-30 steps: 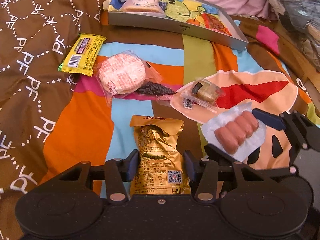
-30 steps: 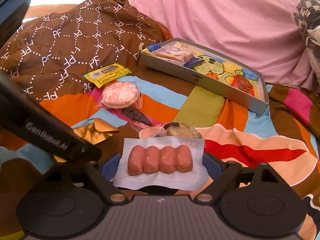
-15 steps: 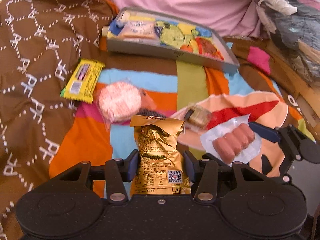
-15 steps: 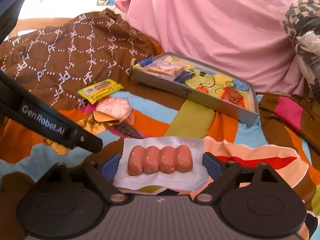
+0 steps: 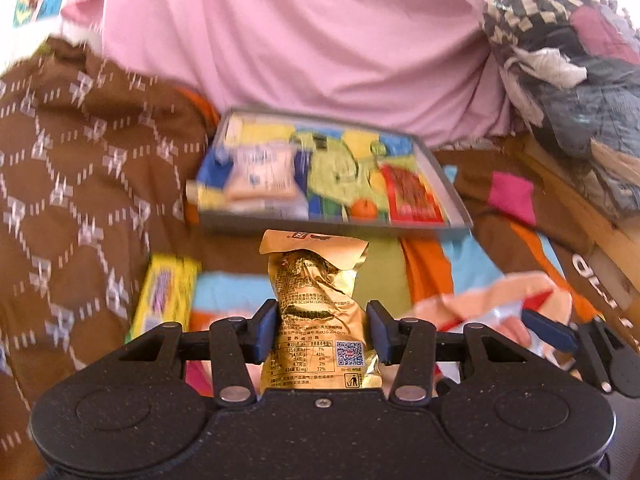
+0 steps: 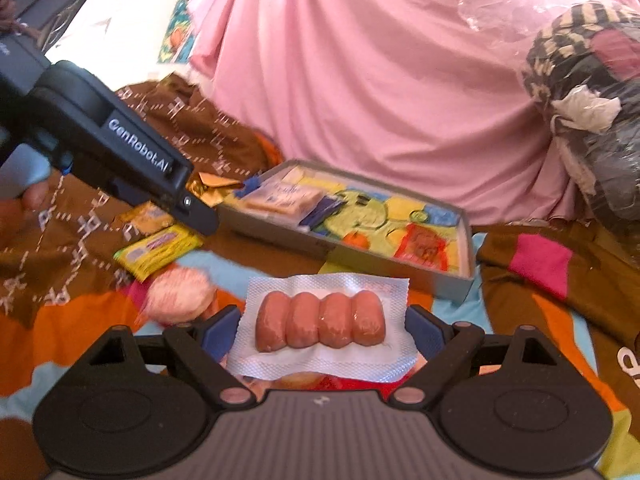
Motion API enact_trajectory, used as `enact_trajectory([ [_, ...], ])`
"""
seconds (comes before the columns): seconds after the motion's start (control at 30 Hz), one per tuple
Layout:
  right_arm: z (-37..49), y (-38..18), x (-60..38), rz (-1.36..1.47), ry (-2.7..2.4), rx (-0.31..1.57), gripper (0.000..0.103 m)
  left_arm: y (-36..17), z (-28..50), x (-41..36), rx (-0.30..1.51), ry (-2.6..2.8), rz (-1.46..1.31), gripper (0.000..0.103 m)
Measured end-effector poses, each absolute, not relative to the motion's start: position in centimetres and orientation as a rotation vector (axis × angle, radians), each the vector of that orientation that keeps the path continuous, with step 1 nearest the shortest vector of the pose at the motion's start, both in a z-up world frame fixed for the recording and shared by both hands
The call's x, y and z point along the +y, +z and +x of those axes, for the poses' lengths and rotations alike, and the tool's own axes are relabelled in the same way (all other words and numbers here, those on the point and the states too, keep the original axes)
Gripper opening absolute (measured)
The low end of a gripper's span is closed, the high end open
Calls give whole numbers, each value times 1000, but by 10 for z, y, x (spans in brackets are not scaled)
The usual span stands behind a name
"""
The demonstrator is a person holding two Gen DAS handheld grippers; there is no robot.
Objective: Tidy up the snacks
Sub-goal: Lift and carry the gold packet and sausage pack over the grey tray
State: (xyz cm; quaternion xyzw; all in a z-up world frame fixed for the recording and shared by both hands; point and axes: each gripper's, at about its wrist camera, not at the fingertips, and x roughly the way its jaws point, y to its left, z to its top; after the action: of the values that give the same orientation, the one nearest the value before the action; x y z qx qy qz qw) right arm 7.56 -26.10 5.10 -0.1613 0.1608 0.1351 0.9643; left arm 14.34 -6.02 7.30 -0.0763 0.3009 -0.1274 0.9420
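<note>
Carrying both snacks clear of the bedspread, we pinch the gold packet [image 5: 316,320] lengthwise in our left gripper [image 5: 322,330] and the sausage pack [image 6: 322,326] crosswise in our right gripper [image 6: 322,336], the tray [image 5: 456,204] lying straight ahead, apparently nearer the left

Bed with brown patterned blanket [image 5: 80,184] and colourful sheet [image 6: 532,304], pink cloth [image 5: 304,40] behind, clothes pile [image 5: 576,80] right, bright daylight.

A bedroom in a home.
A bed spread with a brown and bright-patched patterned quilt [image 6: 540,320], a draped pink cotton sheet [image 6: 380,80] behind it, and a heap of bagged checked clothes [image 5: 568,60] alongside.
</note>
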Motion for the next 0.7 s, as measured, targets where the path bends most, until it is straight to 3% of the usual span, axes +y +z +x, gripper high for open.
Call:
enact_trajectory([
  [0.37, 115, 75, -275, -324, 238, 276, 91, 115, 210, -76, 540, -270, -91, 50],
  [0.7, 212, 89, -285, -294, 186, 253, 91, 102, 296, -105, 563, -315, -147, 50],
])
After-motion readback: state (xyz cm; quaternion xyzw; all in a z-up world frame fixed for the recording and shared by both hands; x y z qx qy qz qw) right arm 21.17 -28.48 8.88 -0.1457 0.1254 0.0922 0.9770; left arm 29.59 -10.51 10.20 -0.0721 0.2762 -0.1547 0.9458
